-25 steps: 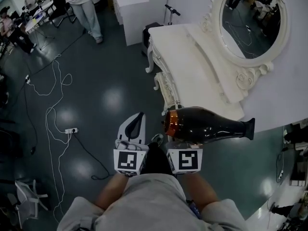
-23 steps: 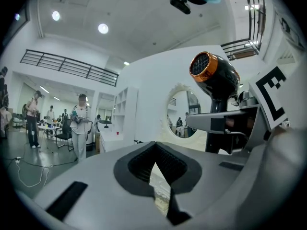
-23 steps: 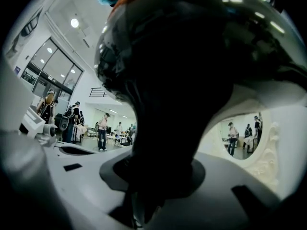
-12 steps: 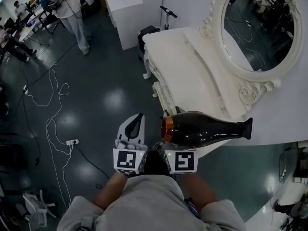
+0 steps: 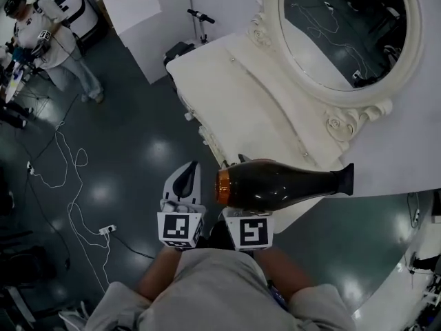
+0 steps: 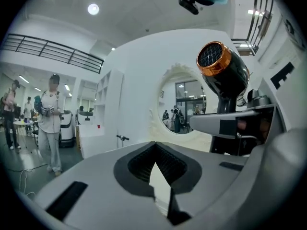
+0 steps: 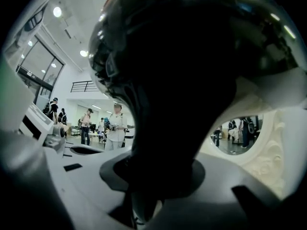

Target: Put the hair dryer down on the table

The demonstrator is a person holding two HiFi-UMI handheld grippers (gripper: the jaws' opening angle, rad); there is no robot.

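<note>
A black hair dryer (image 5: 279, 185) with a copper ring at its wide end lies level in the air, above the near end of the white dressing table (image 5: 234, 95). Its copper end juts past the table's edge, over the floor. My right gripper (image 5: 233, 212) is shut on the dryer's handle from below; in the right gripper view the dark hair dryer (image 7: 182, 80) fills most of the picture. Just to its left my left gripper (image 5: 185, 183) is shut with nothing in it. From the left gripper (image 6: 156, 169) the hair dryer (image 6: 223, 73) shows at upper right.
A big oval mirror (image 5: 344, 26) in a carved white frame stands on the table's far side. White cables (image 5: 62, 164) and a power strip (image 5: 103, 230) lie on the dark floor at left. A person (image 5: 48, 40) stands at far left, by a white cabinet (image 5: 148, 19).
Both grippers and the hair dryer have moved forward toward the dressing table, which now reaches under the dryer. The grip on the dryer looks the same.
</note>
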